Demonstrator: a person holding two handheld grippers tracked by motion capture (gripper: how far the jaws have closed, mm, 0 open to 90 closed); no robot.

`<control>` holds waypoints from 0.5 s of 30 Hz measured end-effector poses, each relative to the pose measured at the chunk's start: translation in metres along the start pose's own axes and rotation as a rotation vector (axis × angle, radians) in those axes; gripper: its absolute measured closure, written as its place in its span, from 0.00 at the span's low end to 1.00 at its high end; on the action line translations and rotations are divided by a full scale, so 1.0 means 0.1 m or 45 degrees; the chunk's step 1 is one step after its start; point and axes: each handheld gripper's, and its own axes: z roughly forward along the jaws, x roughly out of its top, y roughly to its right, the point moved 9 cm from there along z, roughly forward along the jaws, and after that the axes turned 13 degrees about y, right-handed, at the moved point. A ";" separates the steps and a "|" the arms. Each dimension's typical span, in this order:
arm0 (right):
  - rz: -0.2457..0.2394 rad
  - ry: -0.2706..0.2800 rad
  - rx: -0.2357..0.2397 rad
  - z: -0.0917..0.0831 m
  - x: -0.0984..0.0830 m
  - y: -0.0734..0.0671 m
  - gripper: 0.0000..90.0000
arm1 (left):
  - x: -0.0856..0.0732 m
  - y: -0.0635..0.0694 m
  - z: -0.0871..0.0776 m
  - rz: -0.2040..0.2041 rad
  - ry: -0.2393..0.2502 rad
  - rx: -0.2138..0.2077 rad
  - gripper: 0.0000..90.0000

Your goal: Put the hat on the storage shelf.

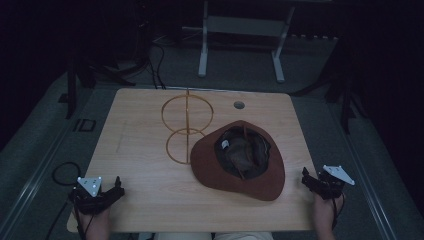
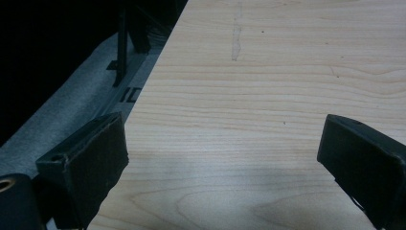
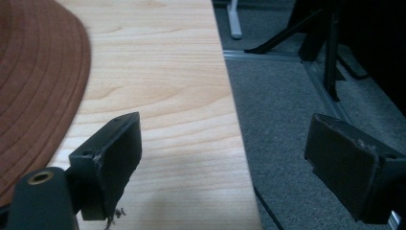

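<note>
A brown wide-brimmed hat (image 1: 239, 161) lies upside down on the wooden table (image 1: 145, 185), its dark lining facing up. Just to its left stands a gold wire hat stand (image 1: 186, 127) made of two rings on a post. My left gripper (image 1: 118, 186) rests at the table's front left corner, jaws open, with bare wood between them (image 2: 222, 148). At the table's right edge my right gripper (image 1: 305, 176) is open too and holds nothing (image 3: 222, 143). The hat's brim (image 3: 38, 86) lies to its left, not touching.
A round grommet hole (image 1: 239, 105) sits near the table's far edge. Beyond the table stands a white desk frame (image 1: 240, 45) on grey carpet. Cables (image 1: 62, 172) lie on the floor at the left. Black stand legs (image 1: 345, 100) rise at the right.
</note>
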 end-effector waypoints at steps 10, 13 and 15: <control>-0.013 -0.064 0.056 0.00 -0.04 -0.08 0.12 | 0.00 0.01 0.00 -0.031 -0.010 -0.019 0.02; -0.006 -0.089 0.108 -0.03 -0.02 -0.14 0.12 | 0.02 0.03 -0.01 -0.076 -0.005 -0.052 0.02; -0.019 -0.078 0.118 -0.09 0.07 -0.19 0.12 | 0.05 0.06 -0.02 -0.125 0.013 -0.097 0.02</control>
